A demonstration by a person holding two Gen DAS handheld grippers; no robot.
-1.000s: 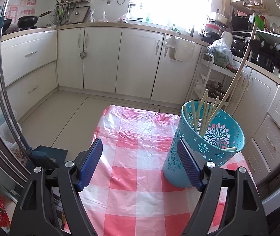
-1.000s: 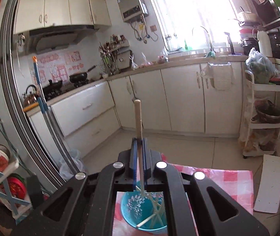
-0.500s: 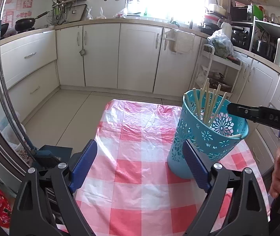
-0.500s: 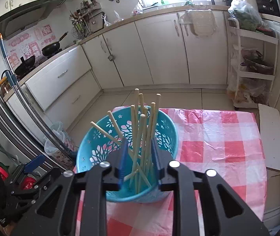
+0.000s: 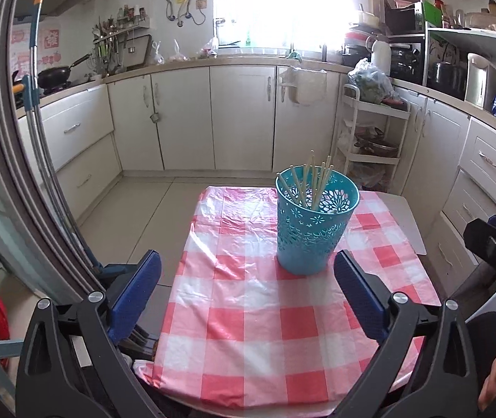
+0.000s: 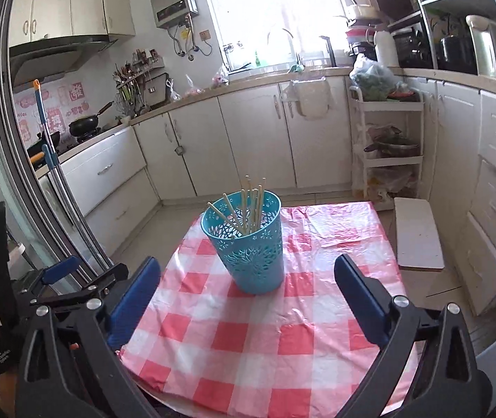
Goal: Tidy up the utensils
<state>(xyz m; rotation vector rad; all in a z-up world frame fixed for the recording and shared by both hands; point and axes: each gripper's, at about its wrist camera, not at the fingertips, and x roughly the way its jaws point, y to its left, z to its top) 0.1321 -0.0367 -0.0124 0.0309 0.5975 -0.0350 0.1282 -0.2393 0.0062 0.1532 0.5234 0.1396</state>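
Chopsticks [image 5: 312,183] upright inside the teal basket [image 5: 312,240] on the checked tablecloth [image 5: 248,313]. Left gripper [image 5: 246,291] just short of the basket, fingers wide apart, empty. Right gripper [image 6: 248,299] likewise spread, empty, short of the basket.

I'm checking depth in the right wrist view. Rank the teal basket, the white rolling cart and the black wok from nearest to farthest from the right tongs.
From the right tongs:
1. Teal basket, just ahead on the checked tablecloth, holding chopsticks.
2. White rolling cart, ahead to the right, against the cabinets.
3. Black wok, far left on the stove.
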